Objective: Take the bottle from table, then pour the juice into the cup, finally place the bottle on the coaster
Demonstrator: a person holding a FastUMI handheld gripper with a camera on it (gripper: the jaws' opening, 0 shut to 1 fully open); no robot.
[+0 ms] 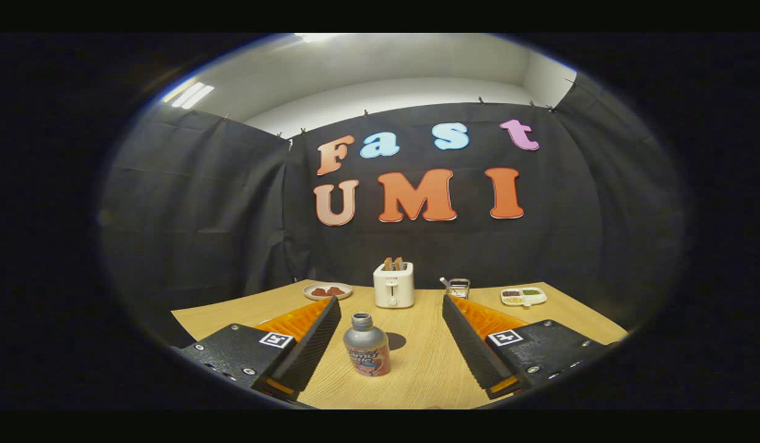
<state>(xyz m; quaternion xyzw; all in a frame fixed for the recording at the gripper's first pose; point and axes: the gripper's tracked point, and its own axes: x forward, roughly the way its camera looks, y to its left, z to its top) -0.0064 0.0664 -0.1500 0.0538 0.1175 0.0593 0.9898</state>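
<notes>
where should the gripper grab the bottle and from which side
Grip the bottle around its wide labelled body, below the narrow neck, coming straight ahead and level from the near side. It stands upright on the table between the open fingers of the gripper, nearer one finger than the other, so centring first would probably help. The round body suits a squeeze from both sides; the neck looks too slim.

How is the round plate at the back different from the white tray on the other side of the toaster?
The plate is round and holds reddish food; the tray is longer, divided into compartments with brownish and green bits. The plate sits beyond one finger, the tray beyond the other. Both are pale and lie flat on the table.
</notes>
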